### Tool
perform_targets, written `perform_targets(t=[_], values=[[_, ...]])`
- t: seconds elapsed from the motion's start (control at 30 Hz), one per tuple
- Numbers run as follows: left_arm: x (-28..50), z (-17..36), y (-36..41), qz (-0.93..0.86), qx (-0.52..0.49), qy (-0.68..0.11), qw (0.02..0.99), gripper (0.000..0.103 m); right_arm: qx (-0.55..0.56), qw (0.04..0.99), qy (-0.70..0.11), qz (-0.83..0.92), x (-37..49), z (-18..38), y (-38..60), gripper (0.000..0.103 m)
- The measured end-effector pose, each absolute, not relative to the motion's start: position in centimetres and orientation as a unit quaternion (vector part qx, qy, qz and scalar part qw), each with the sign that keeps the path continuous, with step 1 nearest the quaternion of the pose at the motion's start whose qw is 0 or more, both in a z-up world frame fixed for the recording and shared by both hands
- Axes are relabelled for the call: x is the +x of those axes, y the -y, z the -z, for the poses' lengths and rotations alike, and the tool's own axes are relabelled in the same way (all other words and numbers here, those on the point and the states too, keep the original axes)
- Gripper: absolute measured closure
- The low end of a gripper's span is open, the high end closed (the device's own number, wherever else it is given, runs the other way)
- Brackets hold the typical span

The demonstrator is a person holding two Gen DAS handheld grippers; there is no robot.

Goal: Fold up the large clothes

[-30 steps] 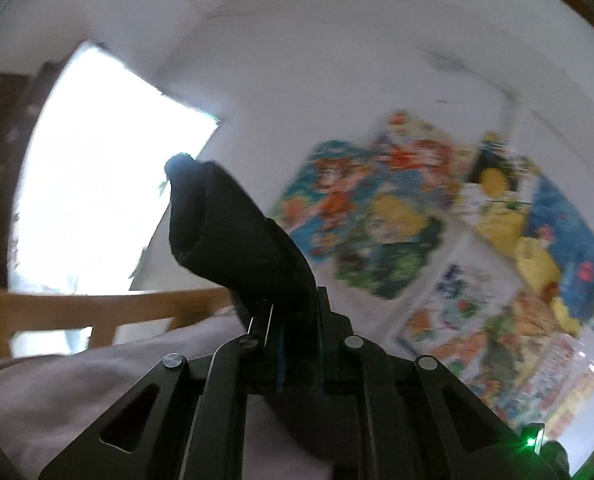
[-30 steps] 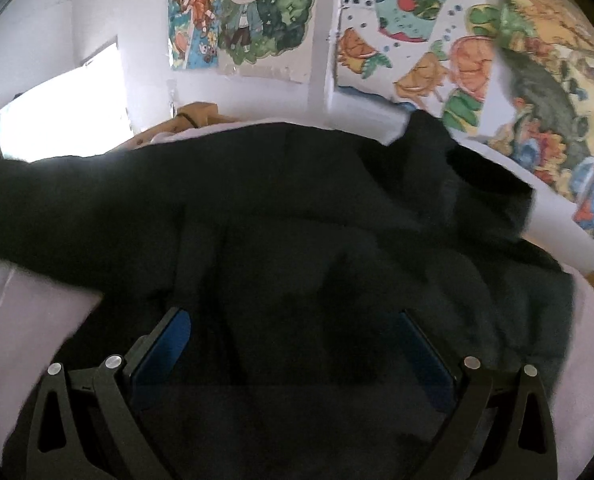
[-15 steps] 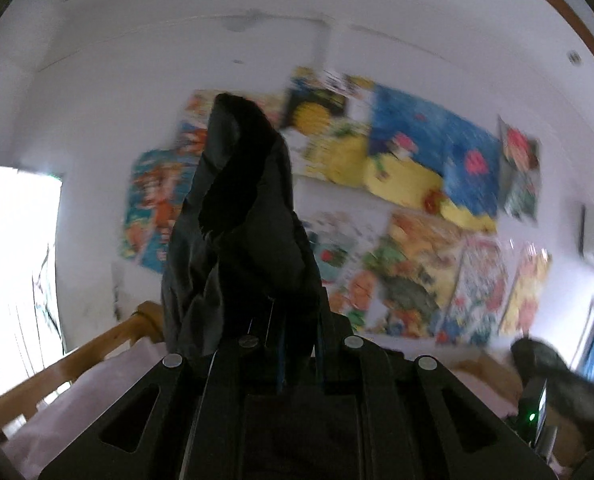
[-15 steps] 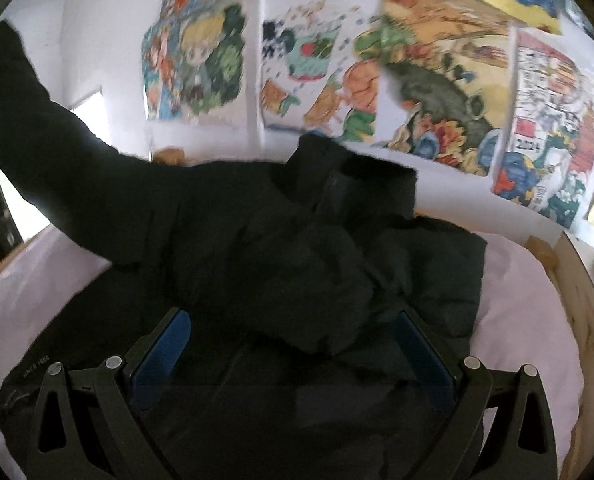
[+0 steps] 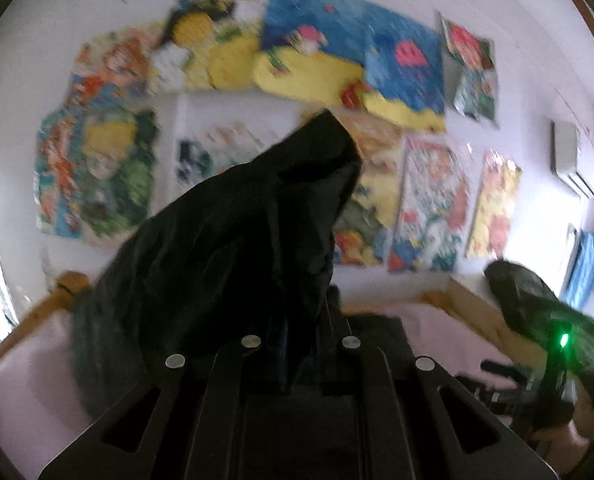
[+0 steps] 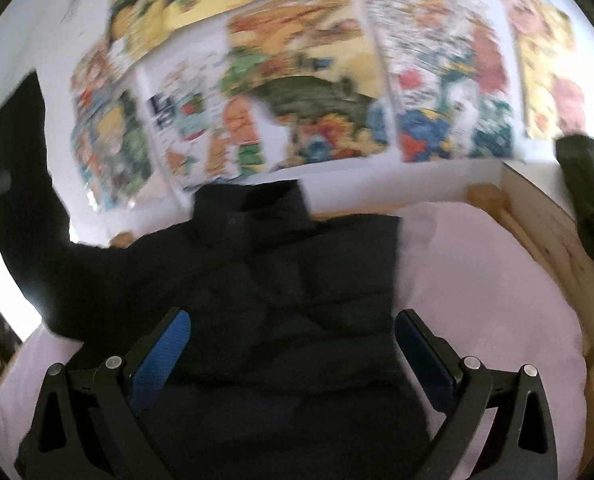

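- Left wrist view: the left hand-held gripper (image 5: pixel 293 360) has its jaws pinched together on a bunch of the black garment (image 5: pixel 233 248), which stands up from the jaws as a dark peak in front of the poster wall (image 5: pixel 337 60). From there the cloth trails down and to the left toward the pink bed (image 5: pixel 29 392).
- Right wrist view: the sleeve (image 6: pixel 21 200) rises at the far left. The body of the black garment (image 6: pixel 297 280) lies spread on the pink bed (image 6: pixel 497 300), its collar at the far side toward the posters.
- Right hand-held gripper (image 6: pixel 291 344): its blue pads (image 6: pixel 165 344) stand wide apart with nothing pressed between them, and the garment lies just beyond and under them.
- Progress, as I judge it: an early fold is under way, with one part lifted to cross over the body. The rest is still flat and unfolded, so most of the folding remains.
- Far right: a second dark item (image 6: pixel 589 192) sits on the wooden bed frame (image 6: pixel 537 216), well apart.
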State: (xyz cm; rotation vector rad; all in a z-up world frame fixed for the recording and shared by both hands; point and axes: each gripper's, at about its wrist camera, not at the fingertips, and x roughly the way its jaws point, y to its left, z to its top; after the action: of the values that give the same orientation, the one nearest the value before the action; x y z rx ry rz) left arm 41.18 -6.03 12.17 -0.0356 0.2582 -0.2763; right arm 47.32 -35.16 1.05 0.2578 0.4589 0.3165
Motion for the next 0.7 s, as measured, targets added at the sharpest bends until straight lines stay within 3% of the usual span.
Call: perform_targets(t=[0.5, 0.7], values=[[46.9, 0.6, 15.4, 0.246, 0.008, -0.238, 0.939, 0.097, 0.163, 0.941, -0.270, -0.120, 47.6, 4.7, 44.1, 0.000], [49.3, 4.7, 15.9, 0.262, -0.008, -0.342, 0.902, 0.094, 0.229, 0.918, -0.286, -0.150, 48.5, 6.4, 45.2, 0.000]])
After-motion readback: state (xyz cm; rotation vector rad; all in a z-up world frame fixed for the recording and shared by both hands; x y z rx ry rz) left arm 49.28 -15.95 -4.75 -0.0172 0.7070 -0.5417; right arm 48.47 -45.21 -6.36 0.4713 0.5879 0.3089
